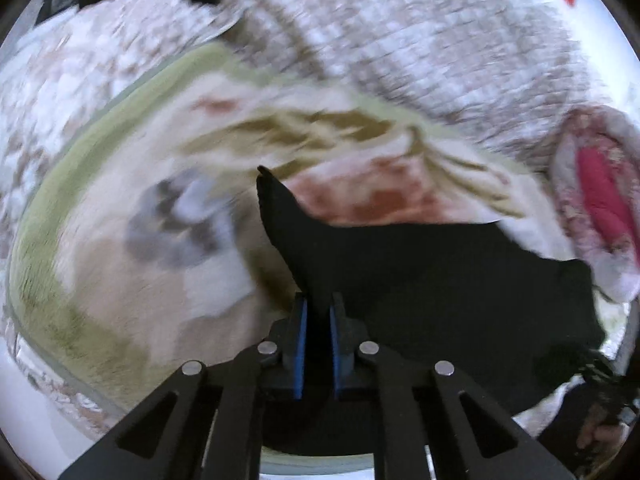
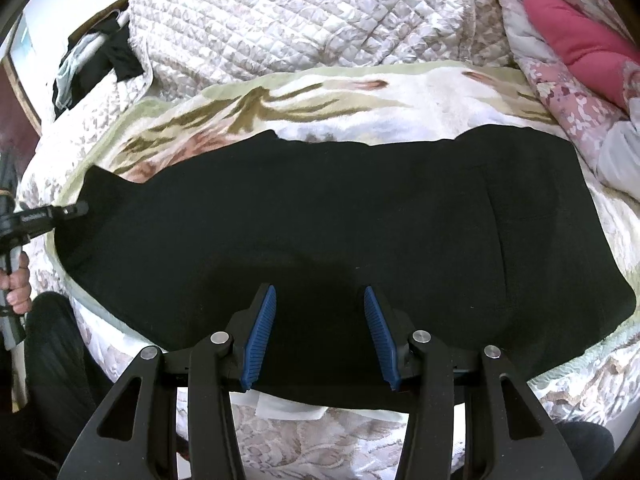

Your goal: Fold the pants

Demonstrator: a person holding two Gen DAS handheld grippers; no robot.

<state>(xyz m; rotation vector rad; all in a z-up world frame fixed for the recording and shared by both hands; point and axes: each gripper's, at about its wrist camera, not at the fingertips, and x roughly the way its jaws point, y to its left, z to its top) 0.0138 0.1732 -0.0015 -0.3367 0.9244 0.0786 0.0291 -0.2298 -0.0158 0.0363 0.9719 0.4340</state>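
Black pants (image 2: 320,216) lie flat on a towel (image 2: 304,92). Your left gripper (image 1: 318,312) pinches the leg end at 9 o'clock; the right gripper (image 2: 320,300) hovers spread at 6. Next, carry that end toward 3. The pink quilt (image 2: 568,36) crowds 2 o'clock.

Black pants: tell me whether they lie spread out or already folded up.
Mostly spread: the black pants lie long and flat across the blanket. Only one end is lifted, pinched in the left gripper.

Matt black cloth pants (image 2: 320,216) – fuzzy printed blanket (image 2: 400,96) – glossy quilted bedspread (image 2: 300,12)
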